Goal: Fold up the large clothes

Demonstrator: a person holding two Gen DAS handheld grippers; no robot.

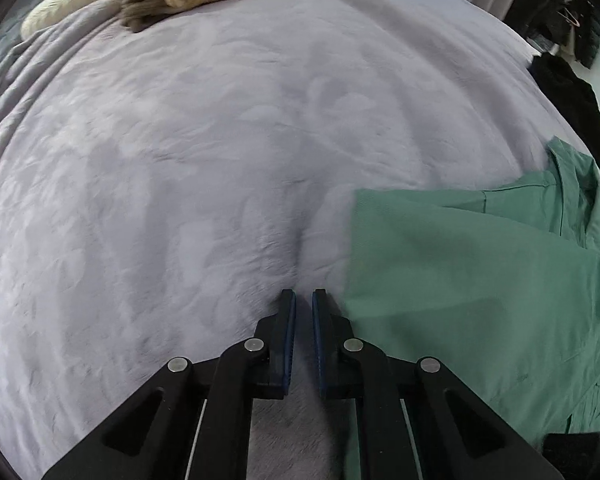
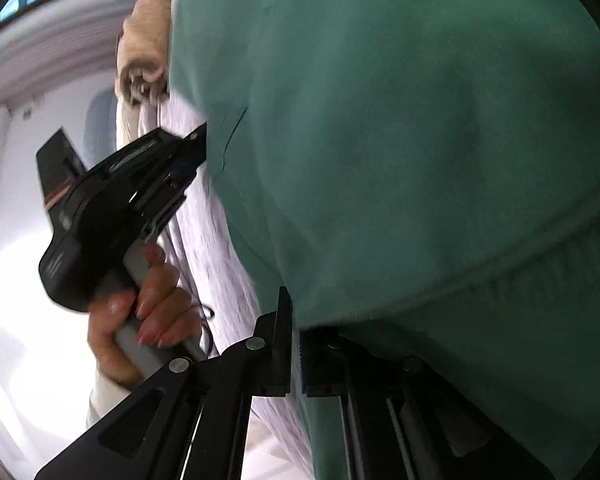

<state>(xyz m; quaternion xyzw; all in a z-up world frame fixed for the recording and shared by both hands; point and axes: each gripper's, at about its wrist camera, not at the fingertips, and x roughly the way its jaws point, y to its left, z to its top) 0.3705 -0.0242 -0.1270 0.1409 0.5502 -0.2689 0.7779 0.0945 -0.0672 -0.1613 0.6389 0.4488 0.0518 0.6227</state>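
Green shirt (image 1: 480, 280) lies on bed (image 1: 180, 180), just right of left gripper (image 1: 303, 296); jaws narrowly apart, empty. Right gripper (image 2: 296, 320) nearer: fabric drapes over it, jaws close together, clamp unclear. Shirt's long axis hard to judge.

The shirt (image 1: 480, 280) lies on the bedspread (image 1: 180, 180), right of the left gripper (image 1: 303, 300).

No text, label, brand or number is legible anywhere
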